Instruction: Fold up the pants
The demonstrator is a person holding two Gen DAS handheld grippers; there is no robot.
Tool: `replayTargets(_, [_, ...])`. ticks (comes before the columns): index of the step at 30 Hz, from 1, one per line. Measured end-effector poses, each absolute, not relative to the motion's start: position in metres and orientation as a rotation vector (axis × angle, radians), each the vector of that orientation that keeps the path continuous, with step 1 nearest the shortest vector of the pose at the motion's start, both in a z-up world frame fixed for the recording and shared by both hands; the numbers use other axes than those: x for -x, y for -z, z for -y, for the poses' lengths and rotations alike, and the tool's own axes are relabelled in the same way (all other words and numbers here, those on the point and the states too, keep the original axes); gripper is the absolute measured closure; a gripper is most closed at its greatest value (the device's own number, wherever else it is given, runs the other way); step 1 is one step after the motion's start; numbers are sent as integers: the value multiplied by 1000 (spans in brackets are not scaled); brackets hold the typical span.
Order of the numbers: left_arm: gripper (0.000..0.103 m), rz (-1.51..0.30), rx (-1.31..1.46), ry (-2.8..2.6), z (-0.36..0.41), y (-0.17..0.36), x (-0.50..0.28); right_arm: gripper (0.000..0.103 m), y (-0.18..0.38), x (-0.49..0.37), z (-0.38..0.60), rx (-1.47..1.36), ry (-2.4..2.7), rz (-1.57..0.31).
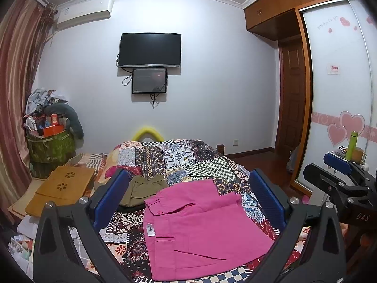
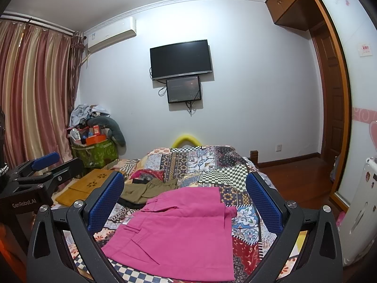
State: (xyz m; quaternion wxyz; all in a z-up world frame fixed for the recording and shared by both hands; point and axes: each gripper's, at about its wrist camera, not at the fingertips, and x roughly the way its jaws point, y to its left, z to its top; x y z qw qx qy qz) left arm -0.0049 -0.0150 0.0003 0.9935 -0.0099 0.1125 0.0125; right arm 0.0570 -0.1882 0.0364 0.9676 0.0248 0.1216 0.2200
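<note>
Pants (image 1: 202, 231) lie near the front edge of the bed (image 1: 212, 162), on a patchwork quilt, already doubled into a compact pink block with the waistband and a white label turned to the left and a folded edge running across the far side. Judging by that shape, the folding looks late: one more fold, or a final squaring-up, seems to be what is left. Both tools hover above the cloth and touch nothing. The left gripper (image 1: 188, 198) has its jaws wide and empty, and the right gripper (image 2: 186, 198) likewise stands wide apart with nothing between its pads. The next move probably calls for lowering both onto one edge of the block, pinching all layers together and carrying that edge over evenly so the layers do not slide. Counted: one pink pair, one olive garment (image 1: 143, 188) lying just beyond it and apparently unfolded, two grippers, one wooden board (image 1: 63, 186) at the bed's left side.
</note>
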Motion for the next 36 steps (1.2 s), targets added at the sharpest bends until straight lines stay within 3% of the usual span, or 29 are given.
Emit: replayTargets(36, [0, -279, 27, -33, 13, 13, -20, 0, -30, -69, 193, -55, -435, -268])
